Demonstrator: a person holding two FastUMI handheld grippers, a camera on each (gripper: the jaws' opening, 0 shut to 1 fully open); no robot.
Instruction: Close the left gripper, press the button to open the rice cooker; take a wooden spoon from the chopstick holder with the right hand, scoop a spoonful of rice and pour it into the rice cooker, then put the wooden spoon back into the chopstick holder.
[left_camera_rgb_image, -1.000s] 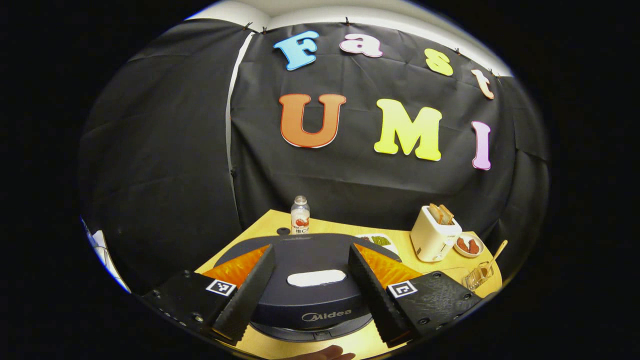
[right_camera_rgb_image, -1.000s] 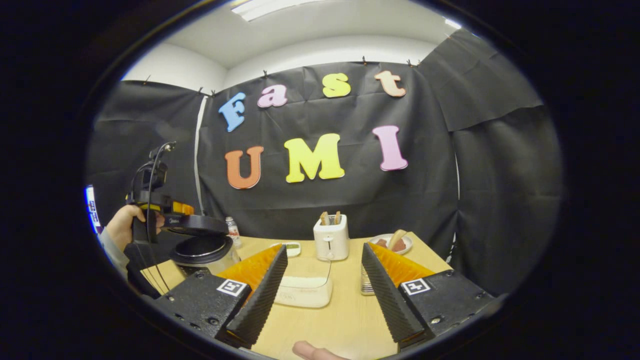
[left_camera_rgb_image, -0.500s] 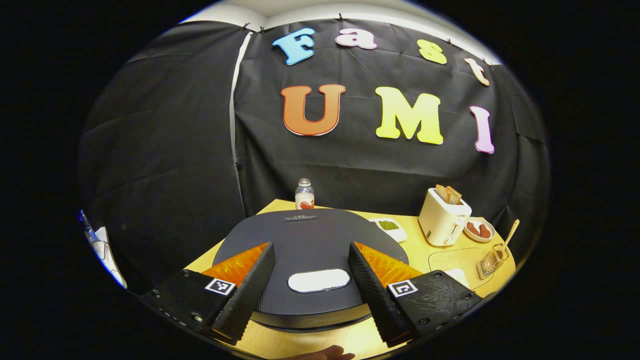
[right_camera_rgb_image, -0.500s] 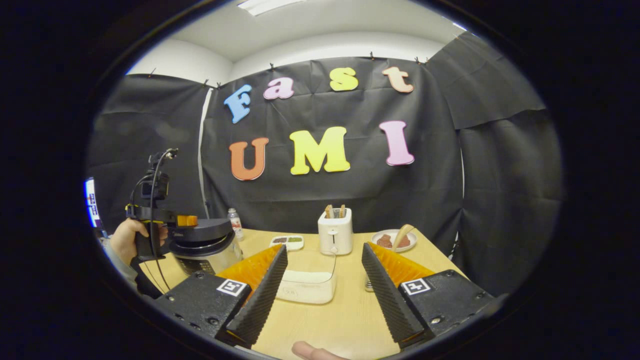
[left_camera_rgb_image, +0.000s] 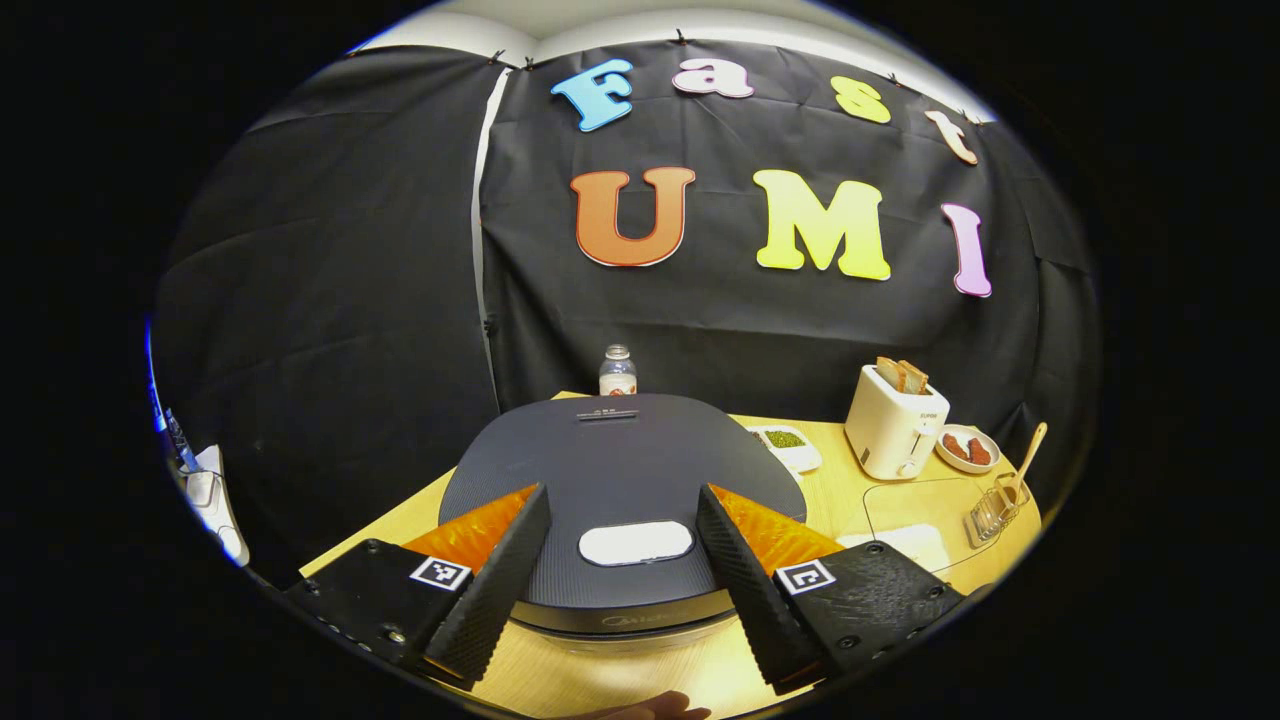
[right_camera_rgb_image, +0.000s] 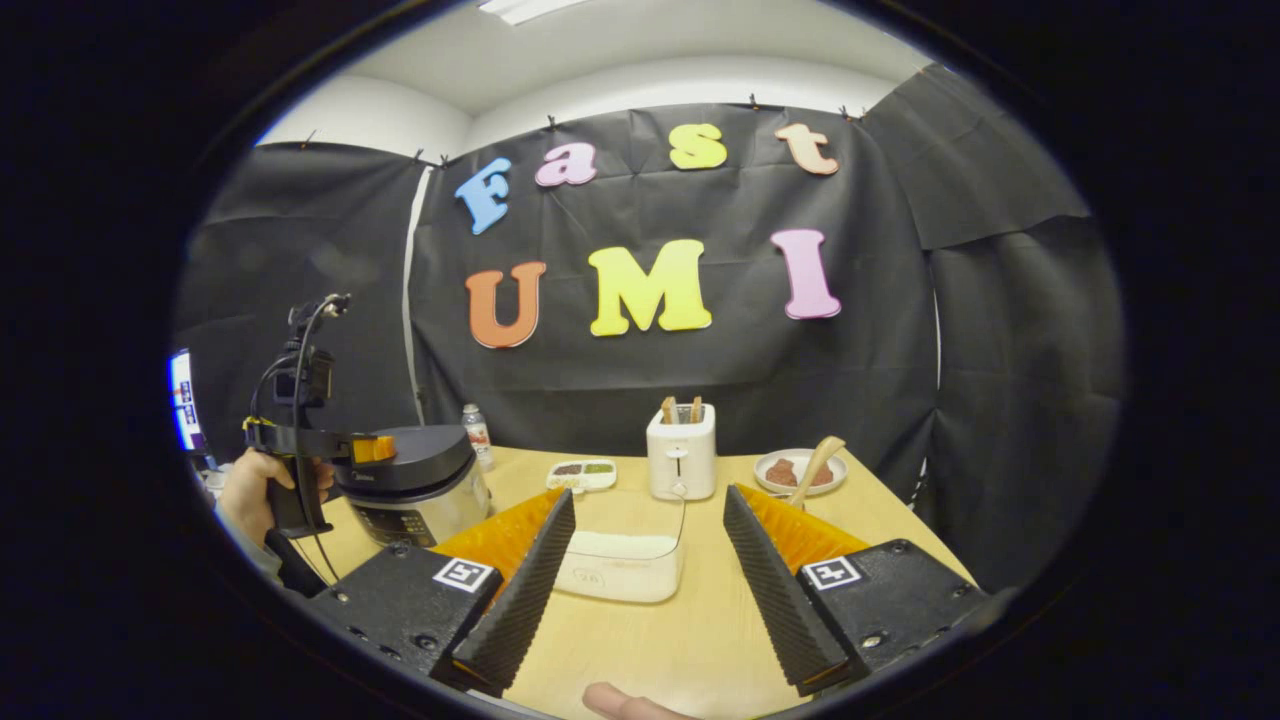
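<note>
Button (left_camera_rgb_image: 636, 543): on cooker (left_camera_rgb_image: 620, 470) lid, 12 o'clock of left gripper (left_camera_rgb_image: 622, 575), between its fingers.
L jaws: apart; need shutting first.
R gripper (right_camera_rgb_image: 648, 585): jaws apart, empty.
Spoon (right_camera_rgb_image: 815, 467): 1 o'clock, handle leaning.

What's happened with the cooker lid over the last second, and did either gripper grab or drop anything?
The rice cooker lid has swung down from partly raised to lying flat and closed, with the left gripper following it down, open, its fingers either side of the button. Nothing was gripped or released. The right gripper stayed open and empty above the table; the wooden spoon remains in its holder.
</note>
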